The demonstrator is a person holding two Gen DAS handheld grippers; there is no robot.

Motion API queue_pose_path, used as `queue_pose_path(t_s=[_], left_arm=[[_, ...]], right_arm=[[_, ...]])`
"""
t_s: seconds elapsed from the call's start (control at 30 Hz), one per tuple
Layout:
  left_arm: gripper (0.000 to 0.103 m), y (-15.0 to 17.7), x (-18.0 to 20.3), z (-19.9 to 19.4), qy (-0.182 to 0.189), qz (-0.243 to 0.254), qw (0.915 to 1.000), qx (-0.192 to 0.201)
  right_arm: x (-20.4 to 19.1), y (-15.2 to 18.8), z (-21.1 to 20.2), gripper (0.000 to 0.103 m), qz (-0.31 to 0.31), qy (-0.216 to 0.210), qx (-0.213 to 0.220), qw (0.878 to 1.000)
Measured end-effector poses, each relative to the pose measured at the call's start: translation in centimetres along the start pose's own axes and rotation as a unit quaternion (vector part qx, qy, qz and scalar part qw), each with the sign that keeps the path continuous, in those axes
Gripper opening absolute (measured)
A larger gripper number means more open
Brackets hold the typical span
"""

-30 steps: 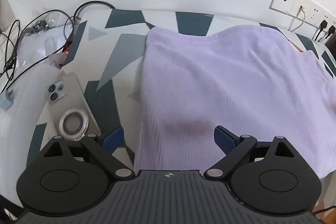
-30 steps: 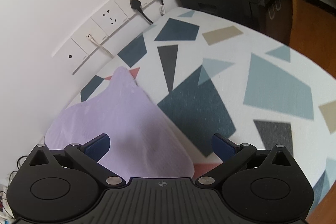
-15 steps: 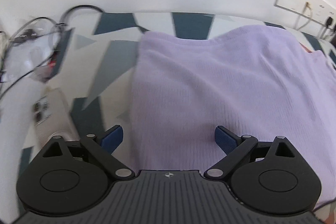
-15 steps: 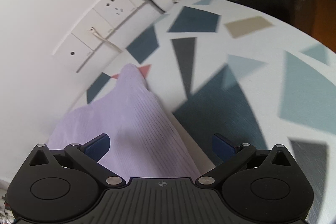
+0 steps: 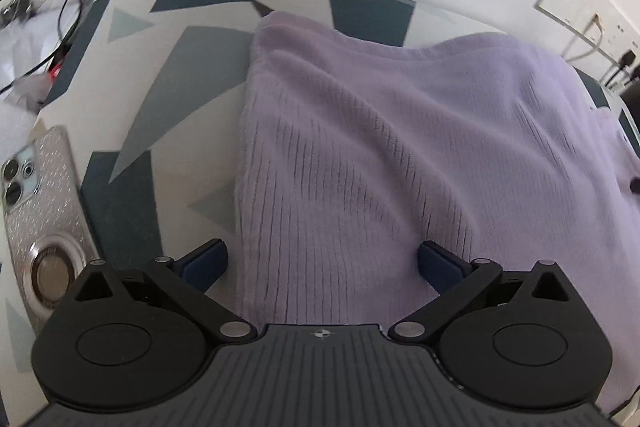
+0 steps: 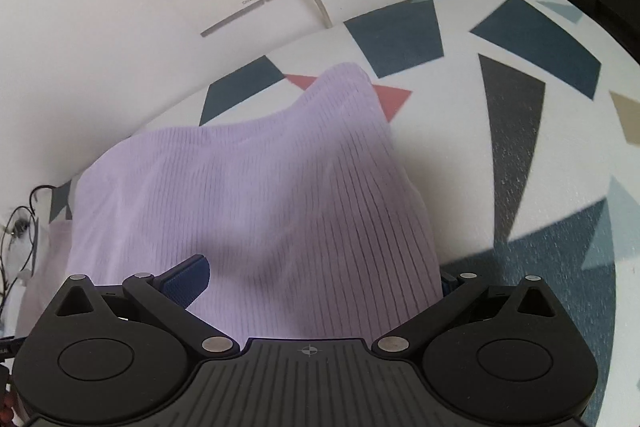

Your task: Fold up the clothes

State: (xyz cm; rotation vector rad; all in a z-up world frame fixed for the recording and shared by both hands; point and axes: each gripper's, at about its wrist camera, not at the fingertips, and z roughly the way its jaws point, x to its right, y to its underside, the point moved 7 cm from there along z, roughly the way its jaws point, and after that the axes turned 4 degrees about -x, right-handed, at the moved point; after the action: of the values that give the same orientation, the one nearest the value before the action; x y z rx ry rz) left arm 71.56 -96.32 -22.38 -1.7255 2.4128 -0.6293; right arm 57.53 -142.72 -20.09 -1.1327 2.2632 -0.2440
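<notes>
Lilac knit garment (image 5: 400,155) betw both grippers' wide jaws (L (image 5: 322,259), R (image 6: 320,277)).

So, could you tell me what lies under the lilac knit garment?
The lilac knit garment lies on the tablecloth with its geometric pattern, which shows around its edges. Anything beneath the garment's middle is covered.

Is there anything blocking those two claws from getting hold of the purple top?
Nothing visible does. The left gripper and the right gripper both stand open with the purple top directly between their fingers. The phone lies off to the left side, apart from the cloth.
</notes>
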Motion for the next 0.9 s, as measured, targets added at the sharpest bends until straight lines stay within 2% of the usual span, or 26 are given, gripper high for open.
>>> queue_pose_path(t_s=[0.17, 0.33, 0.47, 0.57, 0.63, 0.73, 0.83, 0.9], left_arm=[[0.103, 0.1, 0.1, -0.2, 0.003, 0.0, 0.9998, 0.022], [0.103, 0.1, 0.0, -0.2, 0.004, -0.01, 0.9994, 0.034], [0.103, -0.1, 0.2, 0.0, -0.006, -0.002, 0.9995, 0.031], [0.103, 0.1, 0.1, 0.0, -0.002, 0.006, 0.9992, 0.04], [0.103, 0.0, 0.1, 0.0, -0.001, 0.004, 0.9994, 0.033], [0.103, -0.1, 0.1, 0.1, -0.002, 0.006, 0.9997, 0.023], [0.103, -0.1, 0.3, 0.3, -0.009, 0.007, 0.9997, 0.021], [0.103, -0.1, 0.4, 0.4, -0.015, 0.008, 0.9996, 0.023]], right_arm=[[0.0, 0.1, -0.1, 0.102, 0.017, 0.0, 0.012, 1.0], [1.0, 0.5, -0.7, 0.102, 0.061, -0.028, 0.057, 0.996], [0.3, 0.9, -0.3, 0.102, 0.011, -0.008, 0.059, 0.998], [-0.5, 1.0, 0.2, 0.102, -0.03, 0.02, 0.044, 0.998], [-0.7, 0.9, -0.2, 0.101, -0.025, 0.023, 0.04, 0.999], [-0.3, 0.2, -1.7, 0.102, -0.014, 0.02, 0.074, 0.997], [0.9, 0.1, -0.7, 0.103, 0.012, 0.025, 0.054, 0.998], [0.2, 0.3, -0.2, 0.103, -0.012, 0.013, 0.058, 0.998]])
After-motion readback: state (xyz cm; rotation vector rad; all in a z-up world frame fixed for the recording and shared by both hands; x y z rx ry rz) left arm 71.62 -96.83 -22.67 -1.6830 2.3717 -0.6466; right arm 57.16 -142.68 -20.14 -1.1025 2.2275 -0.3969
